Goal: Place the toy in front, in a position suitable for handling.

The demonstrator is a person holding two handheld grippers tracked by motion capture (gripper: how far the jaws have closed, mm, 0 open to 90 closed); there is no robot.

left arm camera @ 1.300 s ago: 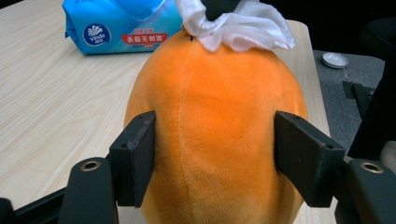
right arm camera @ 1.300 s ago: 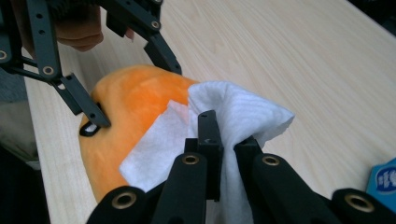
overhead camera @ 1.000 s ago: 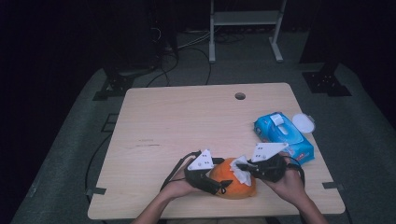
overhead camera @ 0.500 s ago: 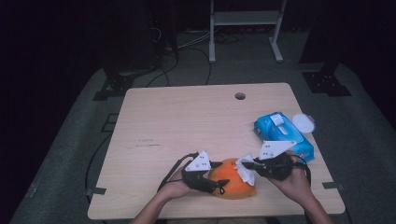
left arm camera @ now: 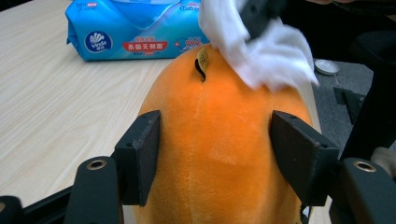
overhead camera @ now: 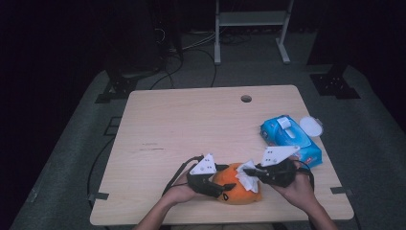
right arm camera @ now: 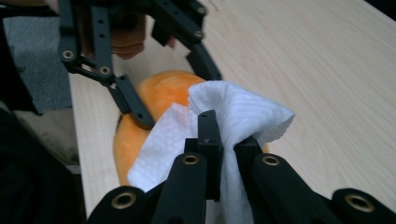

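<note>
An orange plush toy (overhead camera: 239, 189) lies near the table's front edge. My left gripper (overhead camera: 225, 188) holds it from the left. In the left gripper view both pads (left arm camera: 140, 154) press on the sides of the plush toy (left arm camera: 215, 121); the jaws have just been closing on it and then eased a little. My right gripper (overhead camera: 251, 173) comes in from the right, shut on a crumpled white wipe (overhead camera: 246, 178). The wipe (right arm camera: 243, 116) rests on the top of the plush toy (right arm camera: 163, 91), beside its small dark stem (left arm camera: 201, 70).
A blue pack of wet wipes (overhead camera: 289, 139) lies at the table's right edge, with a round white lid (overhead camera: 311, 125) just beyond it. The wooden table (overhead camera: 191, 124) has a small cable hole (overhead camera: 246, 98) near its far edge. Dark floor and stands surround it.
The left gripper's jaws have drawn in against the plush toy. The wipe has shifted slightly on top of it. Both hands stay about where they were.
</note>
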